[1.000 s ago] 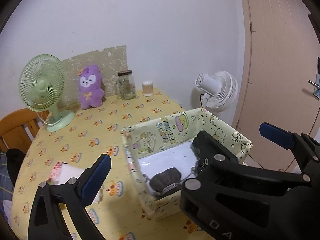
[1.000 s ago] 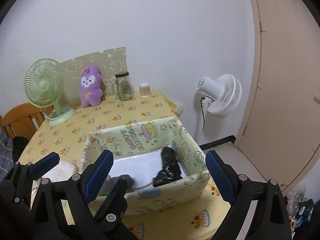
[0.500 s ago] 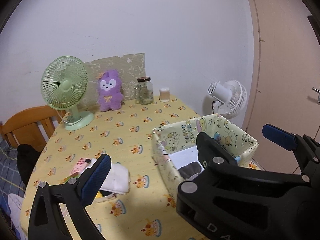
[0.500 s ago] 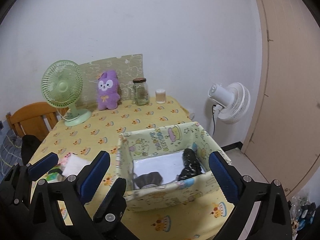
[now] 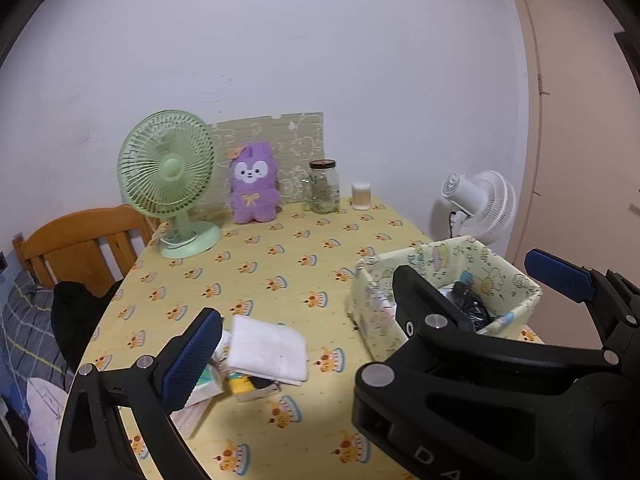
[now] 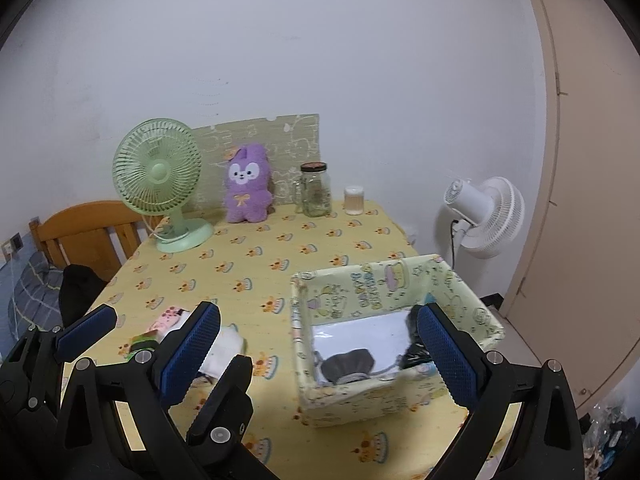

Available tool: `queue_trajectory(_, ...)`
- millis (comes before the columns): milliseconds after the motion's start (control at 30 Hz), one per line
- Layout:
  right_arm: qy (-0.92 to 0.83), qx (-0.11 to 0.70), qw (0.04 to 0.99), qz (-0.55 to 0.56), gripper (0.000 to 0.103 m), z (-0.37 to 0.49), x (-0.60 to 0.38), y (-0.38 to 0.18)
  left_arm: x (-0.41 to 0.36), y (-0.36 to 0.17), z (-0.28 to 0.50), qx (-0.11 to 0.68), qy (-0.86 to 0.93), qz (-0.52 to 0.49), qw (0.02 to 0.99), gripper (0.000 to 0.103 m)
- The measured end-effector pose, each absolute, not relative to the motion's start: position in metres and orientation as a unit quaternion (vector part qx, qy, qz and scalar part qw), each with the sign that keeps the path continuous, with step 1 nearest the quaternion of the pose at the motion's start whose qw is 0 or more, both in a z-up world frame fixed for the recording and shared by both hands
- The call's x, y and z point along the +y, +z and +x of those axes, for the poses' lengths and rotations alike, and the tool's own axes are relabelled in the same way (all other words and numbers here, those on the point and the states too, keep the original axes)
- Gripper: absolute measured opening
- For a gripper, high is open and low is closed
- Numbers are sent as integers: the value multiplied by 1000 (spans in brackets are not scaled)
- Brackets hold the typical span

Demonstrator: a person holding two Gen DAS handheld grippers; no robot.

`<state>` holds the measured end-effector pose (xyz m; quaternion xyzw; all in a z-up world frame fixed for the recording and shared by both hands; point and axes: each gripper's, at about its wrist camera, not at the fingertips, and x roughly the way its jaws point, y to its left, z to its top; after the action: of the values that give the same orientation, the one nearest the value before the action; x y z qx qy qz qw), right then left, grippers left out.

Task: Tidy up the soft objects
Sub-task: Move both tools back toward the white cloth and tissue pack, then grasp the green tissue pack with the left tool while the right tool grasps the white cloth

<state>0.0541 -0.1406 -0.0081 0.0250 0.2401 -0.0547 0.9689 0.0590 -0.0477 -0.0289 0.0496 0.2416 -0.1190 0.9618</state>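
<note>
Socks (image 6: 347,366) now lie in the fabric bin (image 6: 394,396); both grippers, jaws released, have pulled back toward the folded cloth pile (image 5: 267,348) near the tabletop's left edge.

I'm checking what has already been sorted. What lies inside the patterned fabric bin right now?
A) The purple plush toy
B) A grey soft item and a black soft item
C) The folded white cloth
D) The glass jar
B: in the right wrist view the fabric bin holds a grey soft item and a black soft item, while the purple plush, folded white cloth and glass jar are outside it.
</note>
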Motion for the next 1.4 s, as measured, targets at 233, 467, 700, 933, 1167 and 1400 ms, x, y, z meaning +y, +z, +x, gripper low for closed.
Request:
queue_trajectory(233, -39, 246, 968, 24, 100, 65, -121, -15, -28, -35, 65, 247, -104, 45, 962, 103)
queue_trajectory(467, -26, 254, 966, 23, 100, 76, -102, -24, -11, -43, 72, 256, -92, 42, 961, 103)
queue_trajectory(700, -15, 263, 965, 20, 100, 84, -88, -32, 3, -52, 76, 265, -81, 39, 960, 103)
queue_trajectory(933, -7, 280, 960, 20, 101, 97, -74, -45, 16, -65, 87, 283, -72, 37, 956, 103)
queue_trajectory(1167, 7, 294, 955, 17, 100, 109, -61, -59, 28, -78, 96, 298, -63, 32, 952, 103)
queue_trajectory(1400, 17, 311, 950, 16, 100, 121, -50, -75, 38, -93, 106, 313, -54, 29, 948, 103)
